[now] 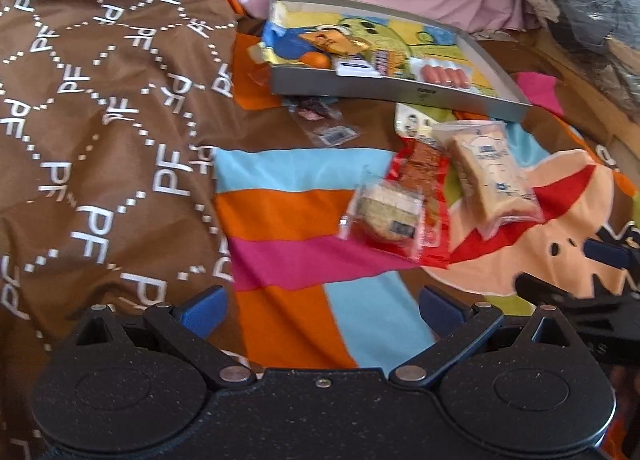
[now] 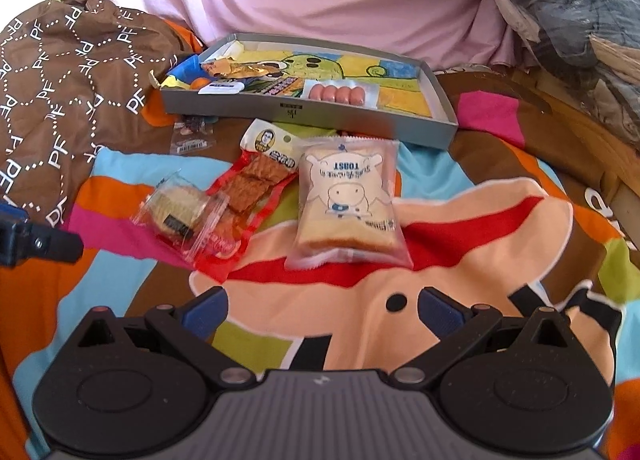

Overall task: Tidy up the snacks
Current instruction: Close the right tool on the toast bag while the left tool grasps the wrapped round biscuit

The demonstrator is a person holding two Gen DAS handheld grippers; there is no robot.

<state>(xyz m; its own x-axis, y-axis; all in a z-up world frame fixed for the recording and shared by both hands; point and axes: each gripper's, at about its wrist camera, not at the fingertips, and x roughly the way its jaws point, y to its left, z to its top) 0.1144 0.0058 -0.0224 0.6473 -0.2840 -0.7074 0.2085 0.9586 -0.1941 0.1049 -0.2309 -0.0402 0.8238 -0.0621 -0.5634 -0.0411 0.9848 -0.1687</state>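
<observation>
Snacks loose on the cartoon bedsheet (image 2: 480,219), none gripped: right gripper (image 2: 322,310) spread wide and empty, toast pack (image 2: 348,203) at 12 o'clock of it, likely next pick. Left gripper (image 1: 322,310) also spread, empty, wrapped cake (image 1: 386,211) at 1 o'clock lying on the red jerky pack (image 1: 424,179). Grey tray (image 2: 304,115) beyond holds sausage pack (image 2: 340,93), gold wrapper (image 2: 240,68), other packets; small clear packet (image 2: 190,141) just outside.

Toast packet (image 2: 347,203) before gray tray (image 2: 304,115)

A home bedroom: a cartoon-print bedsheet (image 2: 480,219) and a rumpled brown quilt (image 1: 100,99).
</observation>
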